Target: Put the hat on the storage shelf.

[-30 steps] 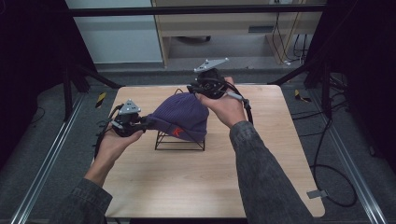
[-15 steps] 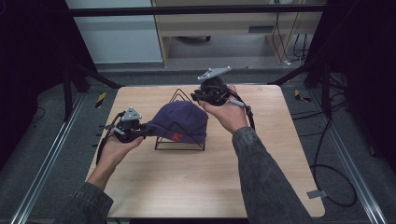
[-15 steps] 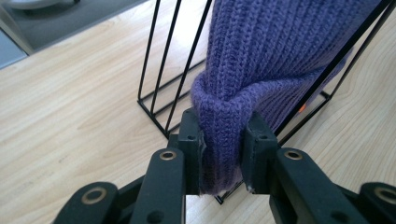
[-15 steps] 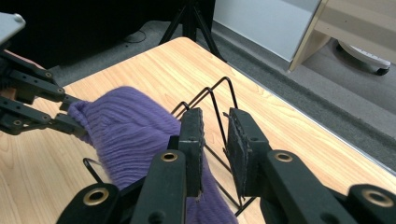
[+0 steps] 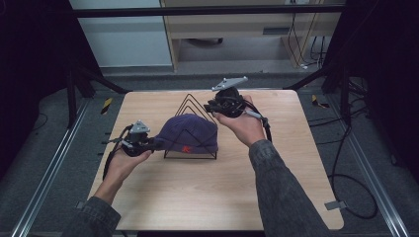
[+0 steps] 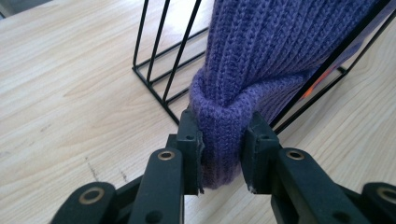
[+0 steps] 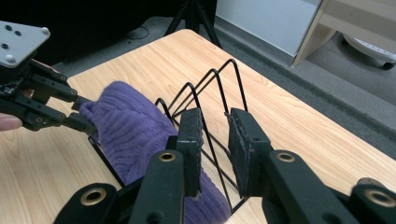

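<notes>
High view: purple knit beanie point(image 5: 190, 132) sits draped over black wire rack point(image 5: 193, 103) near the middle of the wooden table point(image 5: 207, 197). Red mark visible on the beanie's front cuff. Left gripper point(image 5: 148, 143) is low at the beanie's left edge, jaws reaching into the knit. Right gripper point(image 5: 211, 106) hovers above the rack's back right corner, held in the person's right hand point(image 5: 244, 126), apart from the beanie. Grey three-cornered plate on top of each tool.

Left gripper view: jaws clamped on a bunched fold of the beanie point(image 6: 261, 56) cuff, both pads pressing into the knit. Fabric stretches up and away from the grip across the rack wires point(image 6: 161, 60). Rack base rests on the table point(image 6: 70, 70). Orange-red patch peeks out behind a wire at right.

Right gripper view: jaws nearly closed, narrow gap between the pads, nothing pinched in it. Rack's triangular loops point(image 7: 212, 88) stand behind the jaws. Beanie point(image 7: 130, 130) lies over the rack's near end, below and left of the jaws; lower left jaw probably overlaps it in line of sight only, contact hard to call. Left gripper point(image 7: 86, 114) visible at far left, biting the beanie's edge.
</notes>
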Motion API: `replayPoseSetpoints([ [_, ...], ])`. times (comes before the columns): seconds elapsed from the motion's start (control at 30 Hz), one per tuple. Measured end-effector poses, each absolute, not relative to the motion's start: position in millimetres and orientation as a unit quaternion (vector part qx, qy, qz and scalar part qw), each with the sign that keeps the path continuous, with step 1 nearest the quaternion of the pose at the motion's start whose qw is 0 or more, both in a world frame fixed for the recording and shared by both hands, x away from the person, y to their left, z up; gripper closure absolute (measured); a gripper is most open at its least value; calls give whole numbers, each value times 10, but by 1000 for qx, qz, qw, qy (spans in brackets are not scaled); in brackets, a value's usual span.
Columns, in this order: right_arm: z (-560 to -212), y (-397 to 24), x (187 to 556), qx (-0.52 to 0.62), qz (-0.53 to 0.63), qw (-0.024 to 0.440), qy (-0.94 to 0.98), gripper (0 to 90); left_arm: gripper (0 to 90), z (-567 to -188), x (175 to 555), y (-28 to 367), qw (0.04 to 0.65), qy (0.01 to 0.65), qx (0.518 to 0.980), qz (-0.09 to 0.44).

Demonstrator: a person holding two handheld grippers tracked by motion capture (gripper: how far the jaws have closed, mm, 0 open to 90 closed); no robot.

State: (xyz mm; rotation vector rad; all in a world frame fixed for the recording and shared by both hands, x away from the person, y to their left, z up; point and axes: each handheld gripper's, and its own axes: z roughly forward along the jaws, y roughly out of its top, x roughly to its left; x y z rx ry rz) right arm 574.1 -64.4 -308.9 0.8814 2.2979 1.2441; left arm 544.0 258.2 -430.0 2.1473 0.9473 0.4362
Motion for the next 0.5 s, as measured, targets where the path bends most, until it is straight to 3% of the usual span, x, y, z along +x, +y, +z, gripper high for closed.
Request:
replayPoseSetpoints([
  [0.5, -3138, -690, 5719, 316, 438, 188, 820, 728, 694, -4408, 5424, 2605, 361, 375, 837, 170],
])
